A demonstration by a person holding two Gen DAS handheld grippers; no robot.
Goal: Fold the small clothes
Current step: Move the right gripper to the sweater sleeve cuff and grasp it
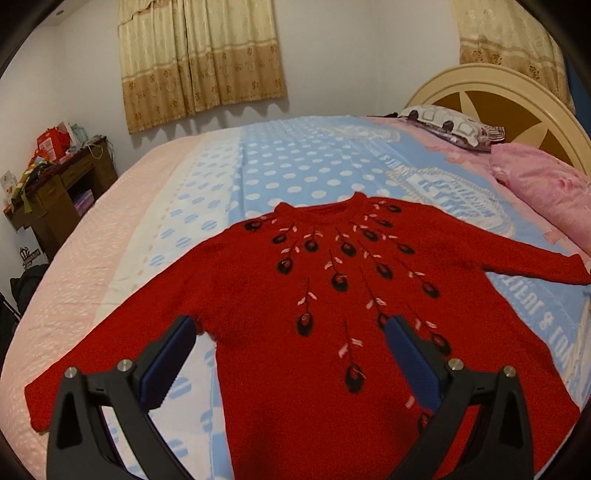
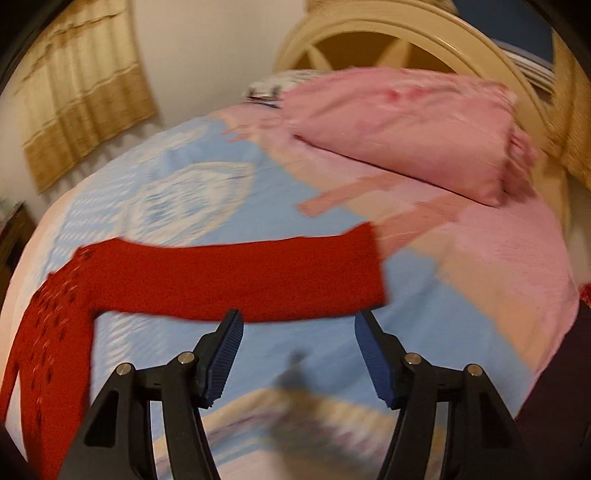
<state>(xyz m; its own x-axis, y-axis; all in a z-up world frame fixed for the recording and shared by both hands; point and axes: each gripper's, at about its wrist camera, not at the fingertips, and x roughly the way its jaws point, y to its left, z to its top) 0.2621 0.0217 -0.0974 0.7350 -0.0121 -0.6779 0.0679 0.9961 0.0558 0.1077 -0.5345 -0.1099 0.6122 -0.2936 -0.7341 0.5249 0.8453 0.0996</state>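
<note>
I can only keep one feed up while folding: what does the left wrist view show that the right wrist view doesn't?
Left wrist only: the whole red sweater spread flat, collar and both sleeves, the desk, and the left hand-held gripper open above its lower part. Right wrist only: the right hand-held gripper open over bare bedsheet, just short of the outstretched sleeve, holding nothing. Both: sweater, pink pillow, headboard, curtain.

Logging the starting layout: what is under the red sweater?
The red sweater lies flat, sleeves spread, on a blue dotted bedspread. The bedspread's pattern directly beneath it is covered.
</note>
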